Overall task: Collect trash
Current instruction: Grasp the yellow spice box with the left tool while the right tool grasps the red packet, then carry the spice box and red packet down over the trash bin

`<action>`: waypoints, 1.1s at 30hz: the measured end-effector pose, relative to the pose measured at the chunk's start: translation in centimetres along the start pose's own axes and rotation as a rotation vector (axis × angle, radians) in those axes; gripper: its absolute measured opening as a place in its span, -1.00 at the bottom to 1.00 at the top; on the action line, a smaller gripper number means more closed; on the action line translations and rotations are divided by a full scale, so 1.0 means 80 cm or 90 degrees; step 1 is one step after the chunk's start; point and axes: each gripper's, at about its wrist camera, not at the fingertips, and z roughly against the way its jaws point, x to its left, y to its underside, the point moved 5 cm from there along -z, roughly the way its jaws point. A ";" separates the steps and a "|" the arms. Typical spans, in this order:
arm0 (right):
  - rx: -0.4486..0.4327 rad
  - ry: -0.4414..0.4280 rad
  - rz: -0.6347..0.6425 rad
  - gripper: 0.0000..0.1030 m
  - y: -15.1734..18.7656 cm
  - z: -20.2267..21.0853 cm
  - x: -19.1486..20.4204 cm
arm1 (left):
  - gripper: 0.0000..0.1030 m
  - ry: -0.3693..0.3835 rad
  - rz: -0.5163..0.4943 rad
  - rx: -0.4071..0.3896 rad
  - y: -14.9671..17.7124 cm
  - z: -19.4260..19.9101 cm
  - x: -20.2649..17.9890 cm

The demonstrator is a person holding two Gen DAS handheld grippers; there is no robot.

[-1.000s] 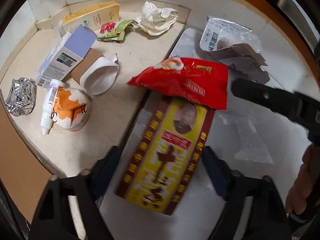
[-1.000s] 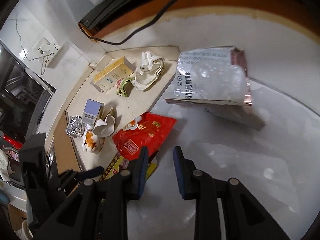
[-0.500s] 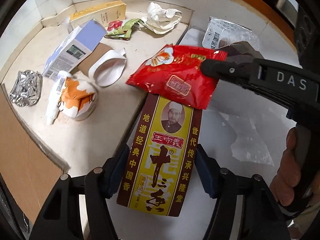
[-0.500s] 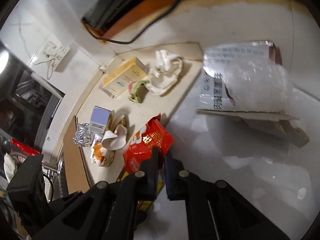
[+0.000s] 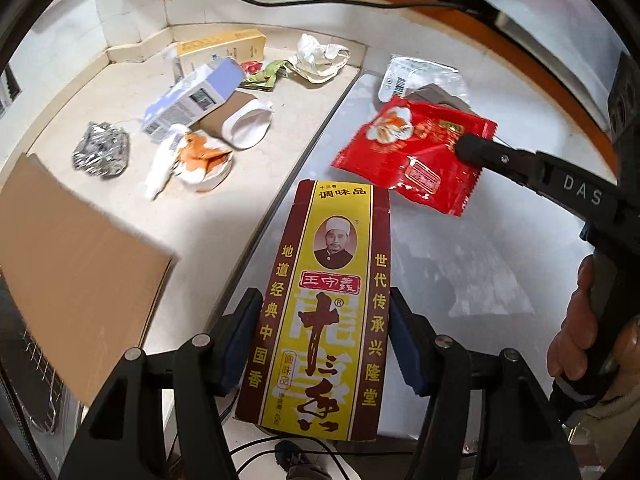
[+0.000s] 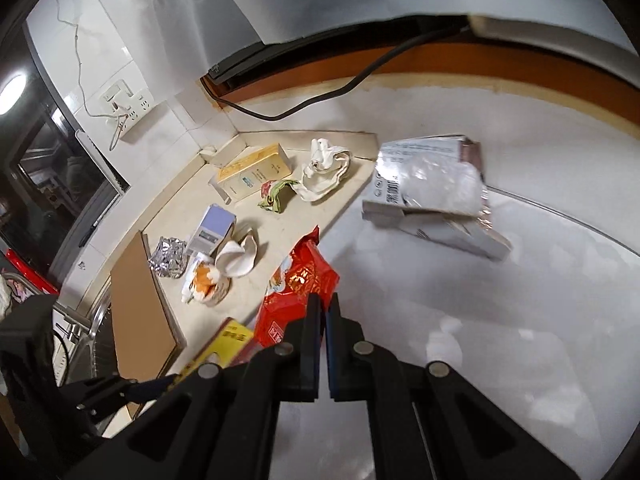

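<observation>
Right hand-held gripper (image 6: 323, 308) clenched on red packet (image 5: 416, 160); left hand-held gripper (image 5: 324, 344) closing, pads touching spice box (image 5: 328, 300) beside packet; lift both level, grips firm.

Spice box (image 5: 332, 304) btwn left tongs (image 5: 326, 344); snack bag (image 5: 416, 156) behind.

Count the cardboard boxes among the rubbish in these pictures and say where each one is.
3. The yellow-and-maroon spice box sits between the left gripper's closing fingers. The pale yellow box lies by the back wall. The blue-and-white box lies just in front of it. More may be hidden.
</observation>
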 end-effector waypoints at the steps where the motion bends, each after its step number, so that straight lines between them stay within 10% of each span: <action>1: -0.004 0.004 -0.003 -0.96 0.007 0.009 0.004 | 0.14 0.001 -0.004 -0.003 0.008 0.009 0.002; 20: -0.028 0.052 0.026 -0.97 0.166 0.129 0.128 | 0.13 0.035 -0.037 -0.069 0.165 0.148 0.068; 33: 0.046 0.080 0.037 -0.97 0.277 0.125 0.180 | 0.13 0.063 -0.044 -0.032 0.265 0.150 0.101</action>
